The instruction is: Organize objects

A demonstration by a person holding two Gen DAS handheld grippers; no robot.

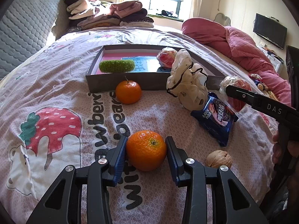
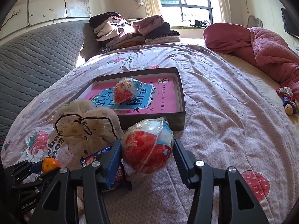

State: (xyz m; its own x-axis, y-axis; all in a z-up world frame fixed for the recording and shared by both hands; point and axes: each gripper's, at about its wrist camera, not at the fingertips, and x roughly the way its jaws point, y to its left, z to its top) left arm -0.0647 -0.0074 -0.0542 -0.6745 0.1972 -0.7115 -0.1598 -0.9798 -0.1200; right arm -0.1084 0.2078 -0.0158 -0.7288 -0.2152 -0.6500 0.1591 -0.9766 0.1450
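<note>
Gripping 2 items at once: my left gripper has its blue pads pressed on either side of the near tangerine, and my right gripper is clamped on a plastic-wrapped red ball, the film bulging between the jaws. The tangerine sits on the bedspread in the near middle of the left wrist view, held across its widest part with the stem end facing up and toward me. My judgement: it is light, firm but bruisable, skin slightly waxy, so a hold across the middle with modest squeeze suits it; more pressure risks splitting the peel. It looks bright orange, pebbled, glossy, with a small green-brown stem scar. The wrapped ball I judge light and rigid underneath, but the crinkled film is slippery and may slide against the pads, so the hold should stay on the round body, not on loose wrap. It is red with white-blue print, resting just near the front wall of the grey box. Inside the box lie a second wrapped ball and a green fuzzy roll. Outside it: a second tangerine touching the front wall, a cream drawstring pouch, a blue snack packet, a walnut.
</note>
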